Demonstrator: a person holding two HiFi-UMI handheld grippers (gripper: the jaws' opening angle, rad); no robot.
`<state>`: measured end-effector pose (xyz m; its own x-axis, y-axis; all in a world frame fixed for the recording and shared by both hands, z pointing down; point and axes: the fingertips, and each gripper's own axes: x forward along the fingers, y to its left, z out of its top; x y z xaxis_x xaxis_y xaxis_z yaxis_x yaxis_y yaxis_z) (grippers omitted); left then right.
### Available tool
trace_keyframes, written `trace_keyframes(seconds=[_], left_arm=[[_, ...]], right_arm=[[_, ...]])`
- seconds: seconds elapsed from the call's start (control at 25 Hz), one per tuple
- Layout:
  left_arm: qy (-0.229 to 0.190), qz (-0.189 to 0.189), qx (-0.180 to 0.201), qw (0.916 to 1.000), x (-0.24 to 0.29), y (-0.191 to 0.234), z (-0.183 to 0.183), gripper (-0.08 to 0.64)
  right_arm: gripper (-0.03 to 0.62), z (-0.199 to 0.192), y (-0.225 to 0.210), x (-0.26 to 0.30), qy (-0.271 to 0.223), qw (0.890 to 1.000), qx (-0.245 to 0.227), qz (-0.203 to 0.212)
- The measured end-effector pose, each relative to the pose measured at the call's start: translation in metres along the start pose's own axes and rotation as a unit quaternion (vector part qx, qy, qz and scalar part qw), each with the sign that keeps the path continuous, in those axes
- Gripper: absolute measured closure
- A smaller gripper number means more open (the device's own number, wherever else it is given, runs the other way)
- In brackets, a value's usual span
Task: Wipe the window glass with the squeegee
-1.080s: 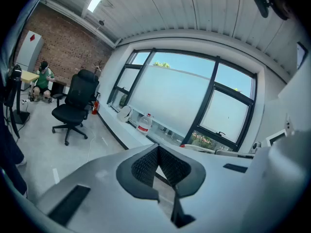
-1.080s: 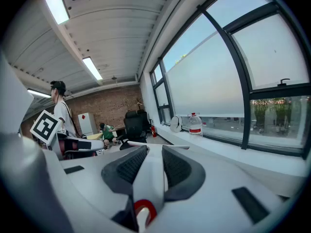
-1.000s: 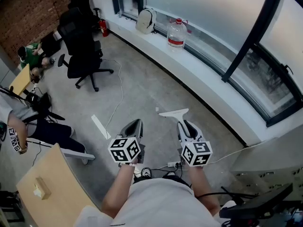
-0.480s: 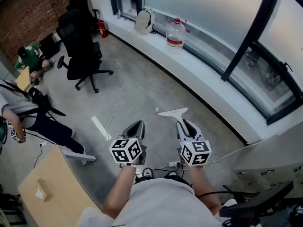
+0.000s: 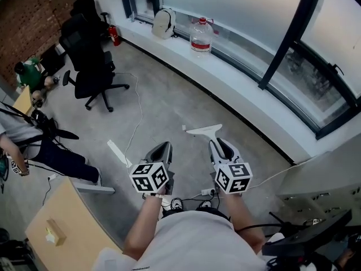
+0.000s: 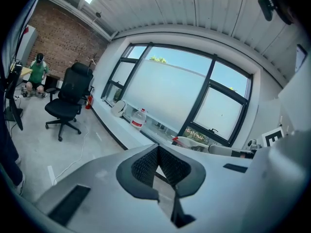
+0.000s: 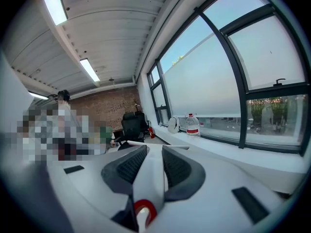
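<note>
window glass (image 5: pixel 237 4) ahead; right gripper (image 5: pixel 219 144) jaws clamp squeegee (image 5: pixel 204 131), left gripper (image 5: pixel 162 147) jaws pressed together.

1. Squeegee (image 5: pixel 204 130): wht plastic, smooth, slight gloss.
2. Pads (image 7: pixel 128 167): blk, ribbed, matt.
3. Floor (image 5: pixel 169 103): gry concrete, matt.
4. Wall (image 5: pixel 28 21): rough red brick.
5. Desk (image 5: pixel 73 208): pale wood.
6. Bottle (image 5: pixel 201 36): clear plastic.
7. Glass (image 5: pixel 237 4): frosted.
</note>
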<state>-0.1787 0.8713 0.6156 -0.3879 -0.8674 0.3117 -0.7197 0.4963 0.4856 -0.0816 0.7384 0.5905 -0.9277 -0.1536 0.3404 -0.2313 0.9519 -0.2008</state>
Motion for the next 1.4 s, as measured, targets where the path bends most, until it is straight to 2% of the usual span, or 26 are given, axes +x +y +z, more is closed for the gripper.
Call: trace_keyframes(seconds=[0.32, 0.88, 1.16, 1.4], left_arm=[[0.006, 0.001, 0.015, 0.9999, 0.004, -0.006, -0.001, 0.561], [0.009, -0.007, 0.013, 0.9998, 0.004, -0.015, -0.006, 0.561], [0.027, -0.044, 0.031, 0.9982, 0.029, -0.050, -0.017, 0.561], [0.055, -0.107, 0.065, 0.9906, 0.072, -0.124, -0.035, 0.561]], right_arm=[[0.502, 0.000, -0.001, -0.002, 0.000, 1.000, -0.005, 0.003], [0.502, 0.000, -0.003, -0.011, -0.007, 1.000, -0.009, -0.002], [0.502, 0.006, -0.037, -0.037, -0.043, 0.998, 0.014, -0.035], [0.502, 0.013, -0.101, -0.088, -0.069, 0.993, 0.012, -0.097]])
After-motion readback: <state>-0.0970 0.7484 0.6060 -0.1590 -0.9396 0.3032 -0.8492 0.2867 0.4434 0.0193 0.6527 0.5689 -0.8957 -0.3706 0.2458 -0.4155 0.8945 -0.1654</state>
